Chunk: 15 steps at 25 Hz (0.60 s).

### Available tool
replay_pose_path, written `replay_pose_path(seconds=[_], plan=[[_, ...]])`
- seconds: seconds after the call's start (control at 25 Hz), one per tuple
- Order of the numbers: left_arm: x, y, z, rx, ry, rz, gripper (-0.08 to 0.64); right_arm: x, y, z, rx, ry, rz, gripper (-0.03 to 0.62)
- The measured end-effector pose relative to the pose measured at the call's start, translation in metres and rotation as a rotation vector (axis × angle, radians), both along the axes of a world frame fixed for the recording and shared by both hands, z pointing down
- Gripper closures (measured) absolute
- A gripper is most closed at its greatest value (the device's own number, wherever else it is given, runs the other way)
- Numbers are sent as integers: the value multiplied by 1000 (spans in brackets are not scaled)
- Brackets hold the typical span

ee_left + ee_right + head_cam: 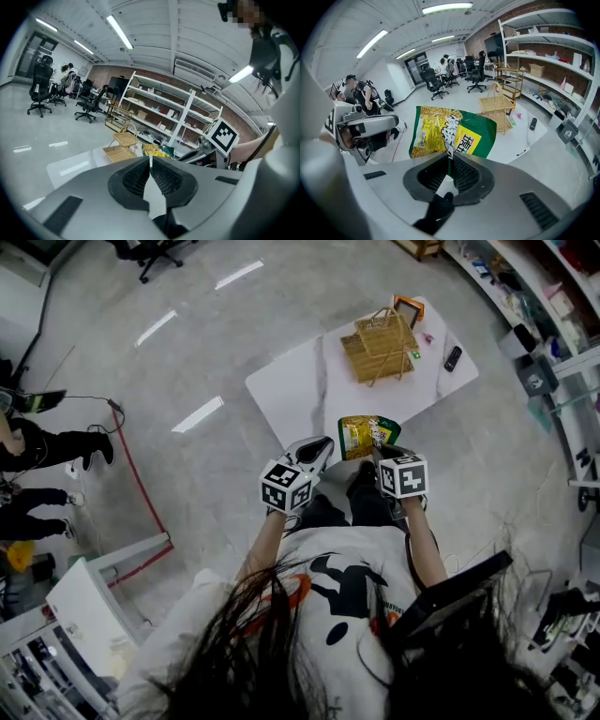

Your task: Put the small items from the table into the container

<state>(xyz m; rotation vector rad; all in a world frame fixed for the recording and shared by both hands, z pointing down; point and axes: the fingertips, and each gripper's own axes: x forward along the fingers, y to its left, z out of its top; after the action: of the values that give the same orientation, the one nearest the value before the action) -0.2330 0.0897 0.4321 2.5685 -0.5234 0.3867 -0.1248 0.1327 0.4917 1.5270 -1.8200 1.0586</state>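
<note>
Our left tool (317, 452) and right tool (384, 452) each pinch an edge of the snack bag (360, 436) hanging between them, well short of the basket (380, 345) ahead. If we pull apart, it could tear; such thin grips may slip.

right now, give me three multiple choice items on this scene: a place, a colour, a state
1. Where does the wicker basket stand? A on the floor B on the white table C on a shelf
2. What colours is the snack bag? A green and yellow B red and blue C black and white
3. How is the right gripper? A open, empty B shut on a cup C shut on the snack bag
Key: 1 B, it sits on the tabletop; 2 A, its print shows both; 3 C, its jaws pinch the bag's edge.
</note>
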Motion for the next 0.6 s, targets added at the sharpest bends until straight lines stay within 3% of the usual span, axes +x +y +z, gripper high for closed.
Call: replay_pose_path(seconds=[0.44,0.6], plan=[[61,-6,-15,28,-13,-9,549,88,4,-6,42,-20,76,549],[103,-12,-10,10,-17,-52,549,137,-4,-5,36,-9,37,549]])
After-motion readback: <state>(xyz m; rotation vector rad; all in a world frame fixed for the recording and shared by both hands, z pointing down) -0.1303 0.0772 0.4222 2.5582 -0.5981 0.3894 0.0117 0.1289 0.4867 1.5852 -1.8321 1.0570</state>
